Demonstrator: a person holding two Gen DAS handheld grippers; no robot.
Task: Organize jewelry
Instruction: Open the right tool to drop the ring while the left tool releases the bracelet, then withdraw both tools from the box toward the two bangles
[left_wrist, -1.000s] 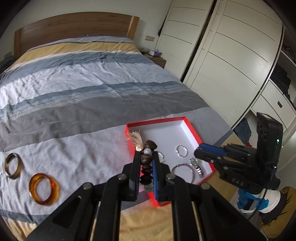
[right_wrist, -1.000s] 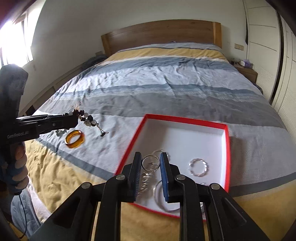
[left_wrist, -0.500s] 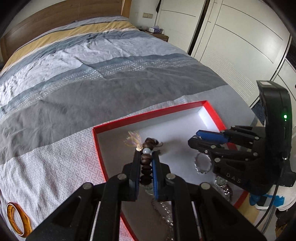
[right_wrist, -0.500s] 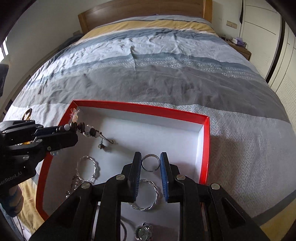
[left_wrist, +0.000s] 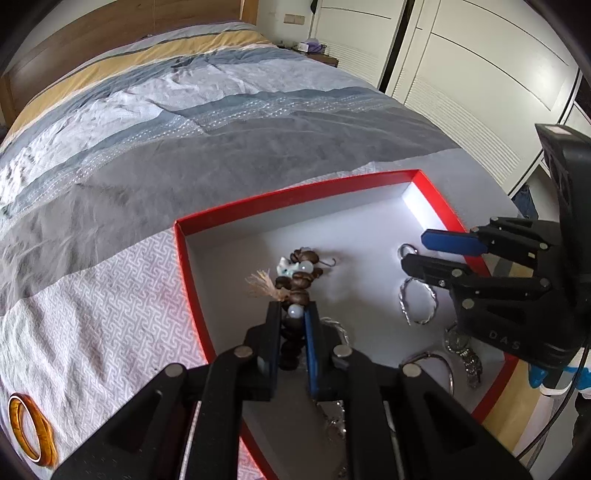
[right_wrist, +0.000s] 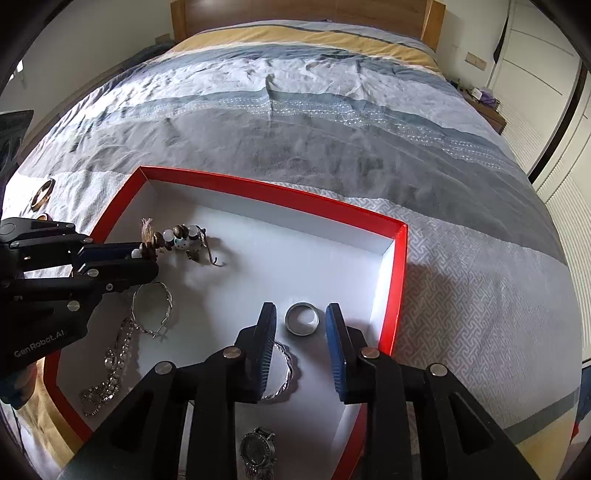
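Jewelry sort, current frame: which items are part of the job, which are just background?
Job:
- red box
- beaded bracelet, held in left tongs
- silver ring, lying between the open right tongs
- twisted bangle, chain, watch in box
- amber bangle on the bed

Background:
- bedspread
- headboard
- wardrobe

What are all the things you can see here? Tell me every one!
Box: one, red rim, white inside, on bed.
Beaded bracelet: one, brown and white, held over box.
Ring: one, silver, in box.
Twisted bangles: two, silver, in box.
Chain: one, silver, in box.
Watch: one, silver, in box.
Amber bangle: one, orange, on bed.
Bed: one, striped cover.
Left gripper: shut on bracelet.
Right gripper: open around ring.
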